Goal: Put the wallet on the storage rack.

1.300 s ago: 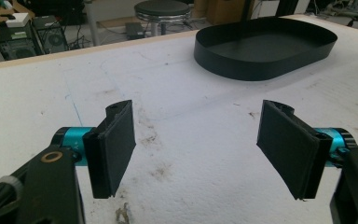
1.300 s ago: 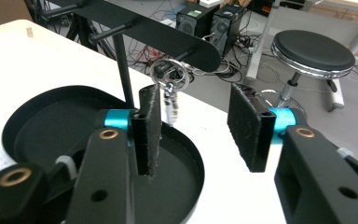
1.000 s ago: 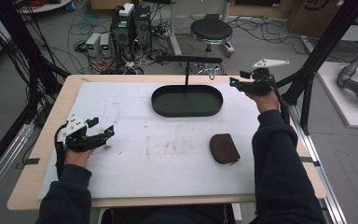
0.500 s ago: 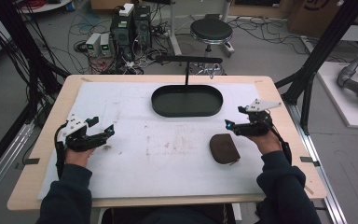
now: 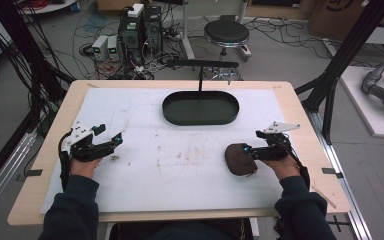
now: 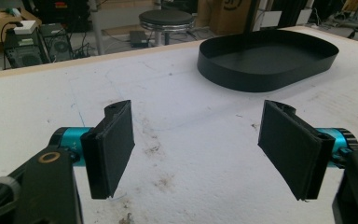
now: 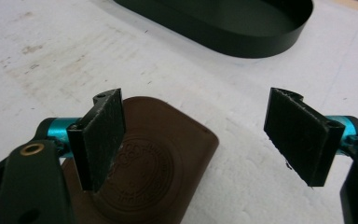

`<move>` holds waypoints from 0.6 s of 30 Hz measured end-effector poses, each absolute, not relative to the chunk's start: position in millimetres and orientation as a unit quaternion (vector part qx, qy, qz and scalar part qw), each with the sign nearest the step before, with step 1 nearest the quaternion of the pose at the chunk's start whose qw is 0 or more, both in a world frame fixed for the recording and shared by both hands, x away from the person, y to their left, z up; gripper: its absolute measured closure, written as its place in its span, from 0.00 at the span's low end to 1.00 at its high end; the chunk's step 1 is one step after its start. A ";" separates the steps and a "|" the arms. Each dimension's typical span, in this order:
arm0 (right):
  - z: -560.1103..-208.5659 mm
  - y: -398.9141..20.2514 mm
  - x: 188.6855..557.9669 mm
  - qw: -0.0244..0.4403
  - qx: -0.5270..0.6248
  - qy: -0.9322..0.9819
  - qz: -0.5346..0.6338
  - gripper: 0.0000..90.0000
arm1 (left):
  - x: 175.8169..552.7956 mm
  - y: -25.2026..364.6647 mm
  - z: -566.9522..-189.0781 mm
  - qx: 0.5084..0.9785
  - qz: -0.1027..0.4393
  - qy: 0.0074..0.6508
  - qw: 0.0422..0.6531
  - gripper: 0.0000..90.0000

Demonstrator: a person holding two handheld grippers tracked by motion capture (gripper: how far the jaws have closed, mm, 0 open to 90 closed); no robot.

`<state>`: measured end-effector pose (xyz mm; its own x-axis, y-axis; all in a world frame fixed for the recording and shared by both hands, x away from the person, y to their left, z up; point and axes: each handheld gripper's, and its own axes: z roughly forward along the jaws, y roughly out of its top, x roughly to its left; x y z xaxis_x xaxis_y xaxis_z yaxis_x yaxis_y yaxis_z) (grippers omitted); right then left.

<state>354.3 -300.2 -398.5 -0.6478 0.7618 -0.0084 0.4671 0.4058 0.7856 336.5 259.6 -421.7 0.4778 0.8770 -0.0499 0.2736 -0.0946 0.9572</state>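
My right gripper (image 5: pixel 252 150) has its jaws wide apart, with the brown leather pouch (image 7: pixel 158 163) lying on the white surface (image 5: pixel 190 160) partly between them, under the left jaw. Nothing is grasped yet, and I judge the pick is not started. The black oval tray (image 5: pixel 200 108) beyond the jaws is empty. My left gripper (image 6: pixel 200 149) also has its jaws apart, over bare surface. The pouch carries a round embossed seal; I cannot read its writing.

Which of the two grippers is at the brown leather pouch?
The right gripper, jaws open, one jaw over the brown leather pouch. The left gripper is open over bare table cover far across.
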 end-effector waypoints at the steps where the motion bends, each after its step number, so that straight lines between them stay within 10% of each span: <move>1: -399.5 -300.3 354.0 0.183 0.377 0.817 0.397 0.23 | 336.0 259.5 -421.0 0.682 0.290 0.422 0.522 0.29; 18: -421.7 -295.8 350.6 0.115 0.413 0.831 0.354 0.23 | 340.0 252.2 -421.4 0.691 0.287 0.414 0.518 0.29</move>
